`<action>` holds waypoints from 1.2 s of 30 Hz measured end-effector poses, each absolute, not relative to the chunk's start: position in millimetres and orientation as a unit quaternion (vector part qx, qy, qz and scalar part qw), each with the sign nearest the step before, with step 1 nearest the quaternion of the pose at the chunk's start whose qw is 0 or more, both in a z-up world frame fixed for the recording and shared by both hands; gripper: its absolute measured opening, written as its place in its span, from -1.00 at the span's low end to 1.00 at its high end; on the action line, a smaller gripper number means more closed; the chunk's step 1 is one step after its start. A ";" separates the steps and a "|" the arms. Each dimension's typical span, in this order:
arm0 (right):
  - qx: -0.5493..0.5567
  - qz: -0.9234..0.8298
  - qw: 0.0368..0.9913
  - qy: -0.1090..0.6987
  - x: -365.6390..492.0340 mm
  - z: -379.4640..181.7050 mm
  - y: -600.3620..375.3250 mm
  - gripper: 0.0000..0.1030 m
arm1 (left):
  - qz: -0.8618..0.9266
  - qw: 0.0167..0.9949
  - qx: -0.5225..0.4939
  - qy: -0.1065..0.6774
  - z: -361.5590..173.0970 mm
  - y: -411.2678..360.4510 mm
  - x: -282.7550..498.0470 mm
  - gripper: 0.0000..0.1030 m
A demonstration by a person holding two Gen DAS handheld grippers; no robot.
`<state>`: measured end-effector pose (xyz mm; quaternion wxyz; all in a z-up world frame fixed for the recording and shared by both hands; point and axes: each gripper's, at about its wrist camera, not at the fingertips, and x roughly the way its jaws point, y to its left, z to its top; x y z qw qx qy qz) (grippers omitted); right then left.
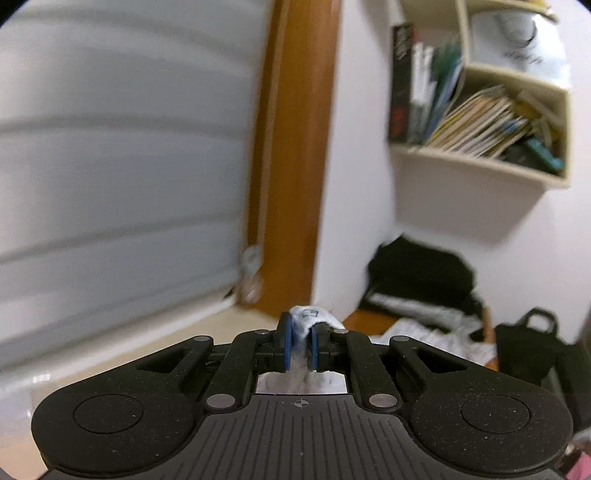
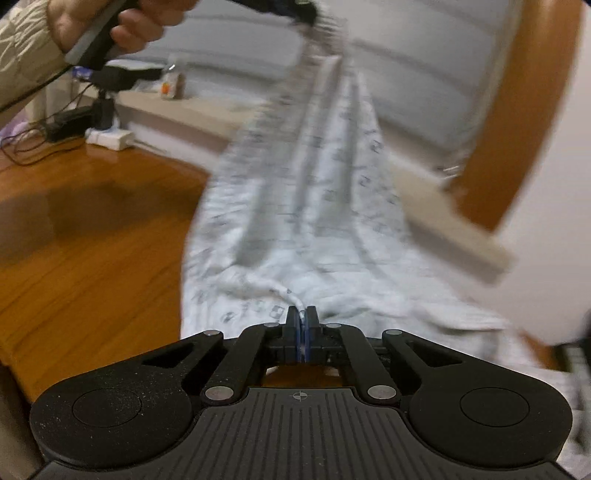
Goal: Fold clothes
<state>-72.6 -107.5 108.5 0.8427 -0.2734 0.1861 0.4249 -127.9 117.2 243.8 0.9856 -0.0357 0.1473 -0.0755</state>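
Left wrist view: your left tongs [image 1: 300, 345] sit lower center, clamped on a bunched fold of the white printed garment [image 1: 308, 321], which pokes up between the blue pads [image 1: 286, 345]. Wall shelf [image 1: 480, 162] with books upper right, a dark clothes pile [image 1: 421, 273] at right.

Right wrist view: your right tongs [image 2: 303, 332], lower center, are pinched tight on a garment edge. The cloth stretches up to the top center, blurred, over the wooden floor [image 2: 85, 229]. Your hand [image 2: 122, 22] upper left grips the other handle.

printed garment [image 2: 295, 206] motion-blurred (pattern unreadable), its lower edge cut off, shelf books [image 1: 476, 122] blurred
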 end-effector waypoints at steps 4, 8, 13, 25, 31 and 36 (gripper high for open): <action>-0.277 0.378 0.870 0.152 -95.8 163.9 -154.9 -0.94 | -0.109 0.987 -0.045 0.109 283.8 99.0 -153.6 -0.80; -0.268 0.353 0.890 0.109 -112.7 213.7 -181.4 -0.94 | -0.110 0.990 -0.047 0.068 315.2 104.2 -180.9 -0.80; -0.249 0.364 0.894 0.083 -107.4 228.3 -172.1 -0.94 | -0.009 0.994 -0.009 0.108 284.5 152.8 -179.0 -0.79; -0.242 0.392 0.877 0.135 -82.1 144.6 -96.6 -0.83 | 0.032 0.967 -0.035 0.251 148.0 216.1 -140.3 -0.76; -0.224 0.412 0.868 0.164 -80.4 110.1 -78.1 -0.45 | 0.036 0.968 -0.071 0.238 113.4 230.7 -149.7 -0.70; -0.206 0.427 0.859 0.193 -87.3 82.4 -83.7 -0.44 | 0.026 0.969 -0.123 0.212 87.9 244.0 -160.4 -0.70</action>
